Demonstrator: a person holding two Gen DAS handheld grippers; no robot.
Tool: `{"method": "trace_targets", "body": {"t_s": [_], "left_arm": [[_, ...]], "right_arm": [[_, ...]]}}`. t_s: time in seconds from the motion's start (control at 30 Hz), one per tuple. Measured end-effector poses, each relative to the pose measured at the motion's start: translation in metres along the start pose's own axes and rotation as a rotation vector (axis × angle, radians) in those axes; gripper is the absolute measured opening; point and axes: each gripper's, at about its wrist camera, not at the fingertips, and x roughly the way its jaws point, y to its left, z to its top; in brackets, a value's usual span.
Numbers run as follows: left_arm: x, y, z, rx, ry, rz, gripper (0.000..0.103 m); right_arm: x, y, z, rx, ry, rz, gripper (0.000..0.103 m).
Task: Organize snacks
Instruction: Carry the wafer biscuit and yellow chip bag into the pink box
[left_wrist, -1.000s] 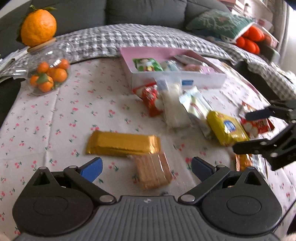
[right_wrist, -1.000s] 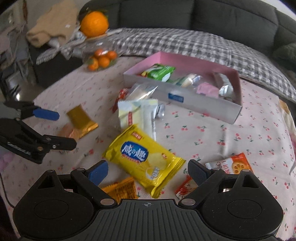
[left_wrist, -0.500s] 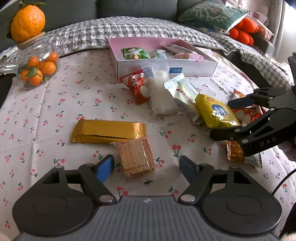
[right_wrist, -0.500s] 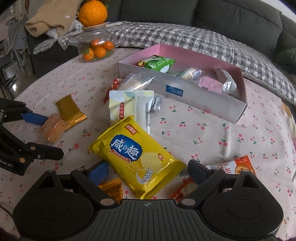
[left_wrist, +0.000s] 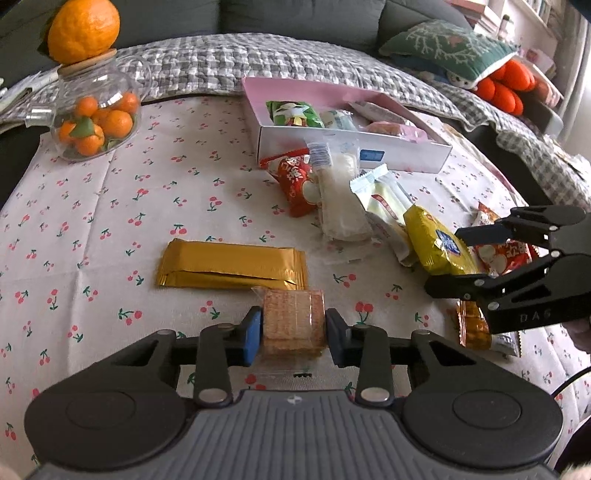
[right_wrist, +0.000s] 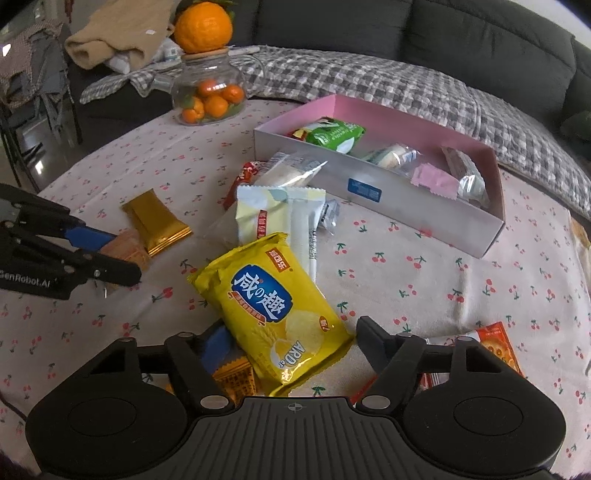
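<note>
Fingers of the left gripper (left_wrist: 294, 330) clamp a clear-wrapped cracker pack (left_wrist: 294, 318) near the gold bar (left_wrist: 232, 264); the right gripper (right_wrist: 291, 341) spreads wide around the yellow chip bag (right_wrist: 275, 308). Few snacks fill the far pink box (right_wrist: 476, 236); most packets remain outside.

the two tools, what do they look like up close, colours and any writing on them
Both are black linkage frames with silver rivets on a ribbed grey base. The left tool has blue pads on its fingers and white "SenRobot.AI" lettering. The right tool has one blue pad, "DAS" embossed on its side, and a thin black cable behind it.
</note>
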Motion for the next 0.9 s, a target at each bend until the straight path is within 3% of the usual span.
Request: {"method": "trace_targets", "body": {"t_s": [0.2,0.9], "left_arm": [[-0.001,0.0,0.0,-0.01,0.001,0.004,0.032],[-0.009,0.0,0.013,-0.06,-0.031,-0.026,0.032]], "right_arm": [[-0.004,0.004,0.005,-0.004,-0.005,0.015,0.061],[-0.024,-0.008,0.017,0.113,-0.04,0.077,0.059]]}}
